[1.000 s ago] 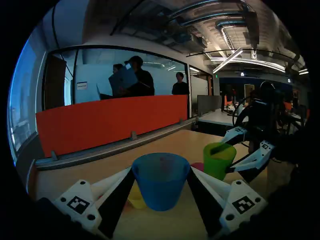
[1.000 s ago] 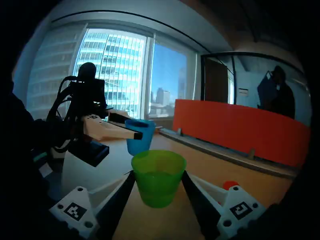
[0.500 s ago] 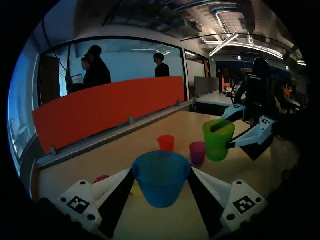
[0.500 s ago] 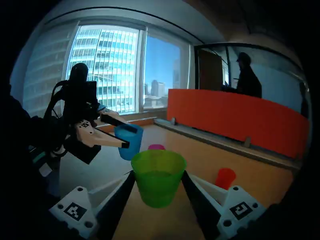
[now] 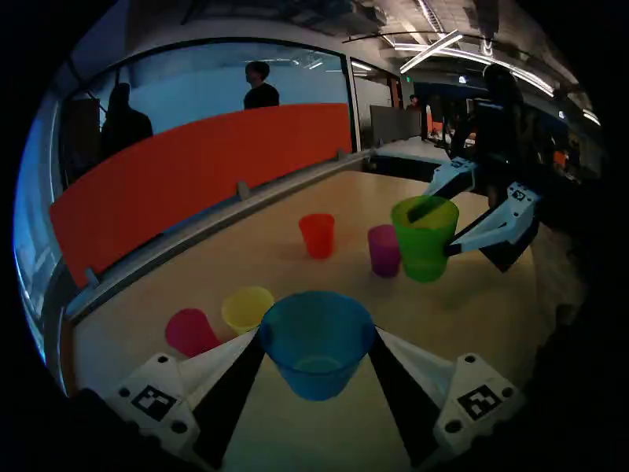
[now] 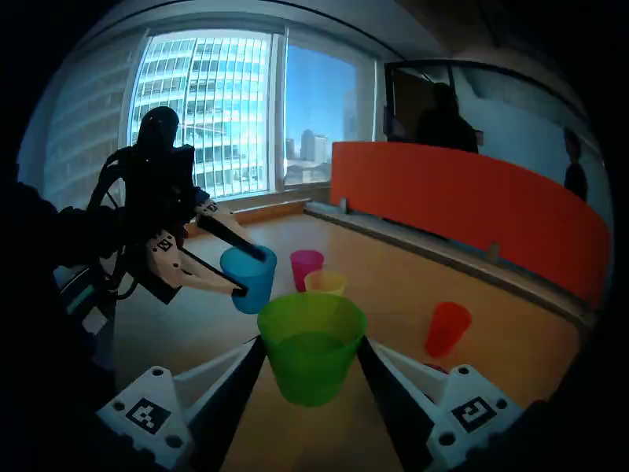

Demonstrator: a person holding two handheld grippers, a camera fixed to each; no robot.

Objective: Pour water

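Note:
My left gripper is shut on a blue cup, held upright above the wooden table; a little liquid shows at its bottom. In the right gripper view the same blue cup hangs to the left in the left gripper. My right gripper is shut on a green cup with liquid inside, also upright. In the left gripper view the green cup and the right gripper are at the right, clear of the blue cup.
On the table stand an orange cup, a purple cup, a yellow cup and a pink cup. An orange partition runs along the far edge, with people behind it. Windows lie beyond the left gripper.
Both views have tilted downward, so more of the table and its small cups show. Both cups stay gripped and upright. The people behind the partition have walked along it.

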